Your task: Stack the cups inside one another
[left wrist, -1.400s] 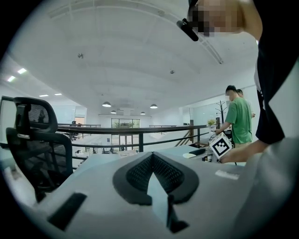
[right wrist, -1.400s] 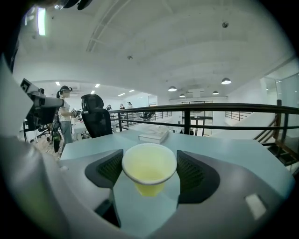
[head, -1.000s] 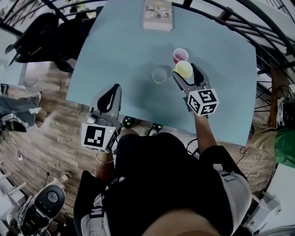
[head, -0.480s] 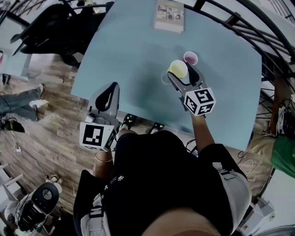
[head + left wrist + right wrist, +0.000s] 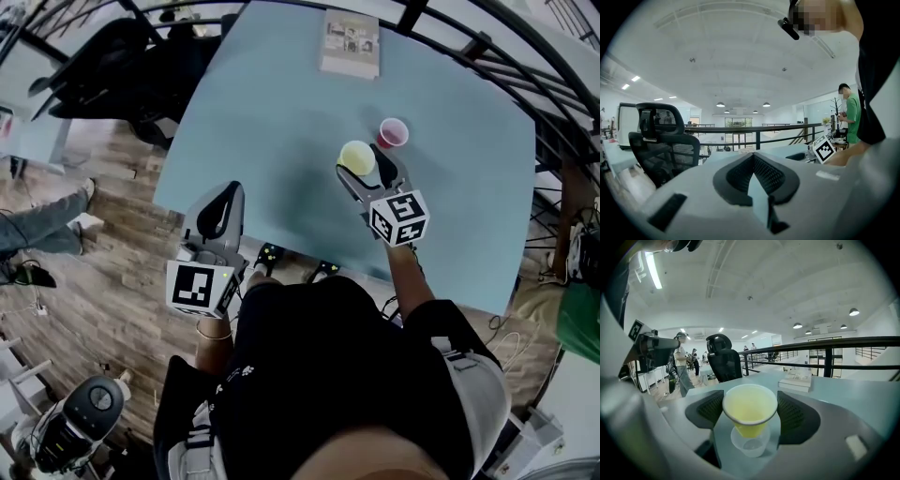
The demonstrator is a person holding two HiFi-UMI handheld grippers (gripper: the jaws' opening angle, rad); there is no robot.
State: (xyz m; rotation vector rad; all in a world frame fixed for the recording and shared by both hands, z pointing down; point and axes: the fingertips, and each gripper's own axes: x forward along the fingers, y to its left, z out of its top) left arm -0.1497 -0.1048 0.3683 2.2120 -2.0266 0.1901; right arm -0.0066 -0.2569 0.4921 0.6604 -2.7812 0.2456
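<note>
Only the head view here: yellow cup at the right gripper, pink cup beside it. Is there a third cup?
Observer: Yes. A clear cup stands on the table, right under the yellow cup.
Operator: Is the yellow one gripped?
Observer: Yes, the right gripper pinches it from both sides, upright.
Operator: And the left gripper?
Observer: The left gripper is shut on nothing, with an office chair in its view.

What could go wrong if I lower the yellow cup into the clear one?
The clear cup stands unheld, so the yellow cup could catch its rim and tip or push it. The pink cup stands close beside the right gripper and might get knocked.
</note>
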